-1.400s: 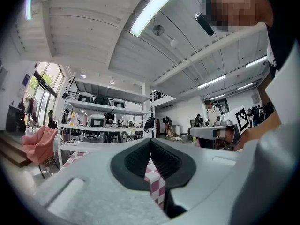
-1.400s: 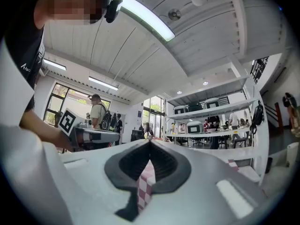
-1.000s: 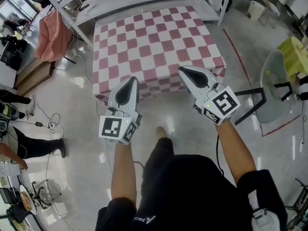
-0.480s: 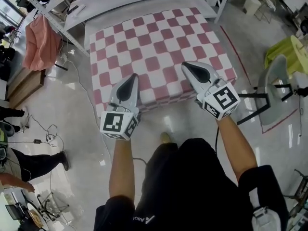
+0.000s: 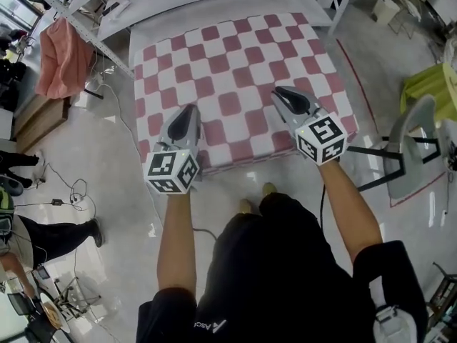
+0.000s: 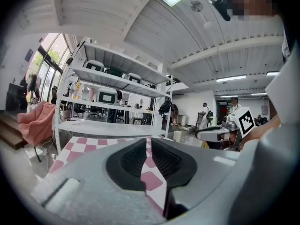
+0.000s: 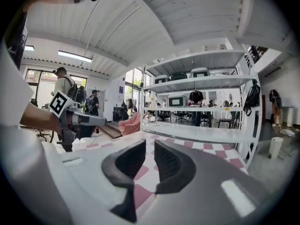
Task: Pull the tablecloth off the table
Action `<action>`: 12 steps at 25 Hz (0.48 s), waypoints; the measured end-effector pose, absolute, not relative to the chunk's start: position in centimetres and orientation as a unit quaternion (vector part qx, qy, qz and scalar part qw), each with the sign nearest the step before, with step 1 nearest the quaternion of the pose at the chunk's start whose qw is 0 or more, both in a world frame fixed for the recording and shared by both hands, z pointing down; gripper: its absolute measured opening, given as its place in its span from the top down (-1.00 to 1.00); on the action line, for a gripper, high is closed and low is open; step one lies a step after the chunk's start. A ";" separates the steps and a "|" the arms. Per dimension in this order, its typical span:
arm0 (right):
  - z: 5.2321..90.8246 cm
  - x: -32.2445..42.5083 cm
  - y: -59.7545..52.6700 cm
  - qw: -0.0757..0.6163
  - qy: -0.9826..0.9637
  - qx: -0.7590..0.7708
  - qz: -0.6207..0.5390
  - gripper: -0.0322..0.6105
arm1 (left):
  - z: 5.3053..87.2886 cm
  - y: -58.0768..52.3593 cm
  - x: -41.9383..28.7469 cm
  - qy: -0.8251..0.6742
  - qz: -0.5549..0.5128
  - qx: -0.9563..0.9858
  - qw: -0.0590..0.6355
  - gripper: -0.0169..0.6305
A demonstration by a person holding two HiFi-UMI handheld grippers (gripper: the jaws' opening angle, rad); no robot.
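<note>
Approach step. Cloth (image 5: 235,56) is lying spread over the worktop. Left tongs (image 5: 190,109) are sitting together; right tongs (image 5: 280,91) have just been opening. Both are hovering empty above the near edge. Next, probably: clamping that edge.

1. We see the tablecloth (image 5: 235,70) as matt woven cloth.
2. The floor (image 5: 114,191) looks hard and glossy to us, throwing back light.
3. We find the left gripper (image 5: 190,109) shelled in smooth grey plastic, its pads (image 6: 133,159) black, ribbed and matt.
4. The shelf (image 5: 214,6) seems smooth white painted metal.
5. We take the pink drape (image 5: 61,56) for limp matt cloth.
</note>
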State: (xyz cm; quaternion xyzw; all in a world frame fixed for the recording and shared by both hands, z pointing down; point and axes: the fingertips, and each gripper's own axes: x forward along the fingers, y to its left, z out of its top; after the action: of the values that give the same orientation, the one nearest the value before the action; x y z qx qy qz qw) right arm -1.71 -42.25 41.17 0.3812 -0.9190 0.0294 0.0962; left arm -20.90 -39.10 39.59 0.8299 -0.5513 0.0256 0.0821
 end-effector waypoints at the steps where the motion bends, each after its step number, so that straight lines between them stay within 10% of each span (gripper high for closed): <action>1: 41.9 -1.5 -43.0 0.103 -0.917 0.382 0.035 0.69 | 40.2 -39.6 -21.1 -0.559 0.033 0.823 0.091 0.81; 12: 50.4 3.1 -52.5 0.206 -0.878 0.417 0.112 0.24 | 49.1 -47.1 -22.5 -0.630 0.152 0.734 0.202 0.27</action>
State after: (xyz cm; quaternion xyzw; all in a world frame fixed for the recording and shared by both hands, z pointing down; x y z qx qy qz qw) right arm 3.09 -52.45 50.37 0.4173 -0.8780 0.1123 0.2057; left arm -22.48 -47.15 49.13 0.7339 -0.6302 0.1523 0.2023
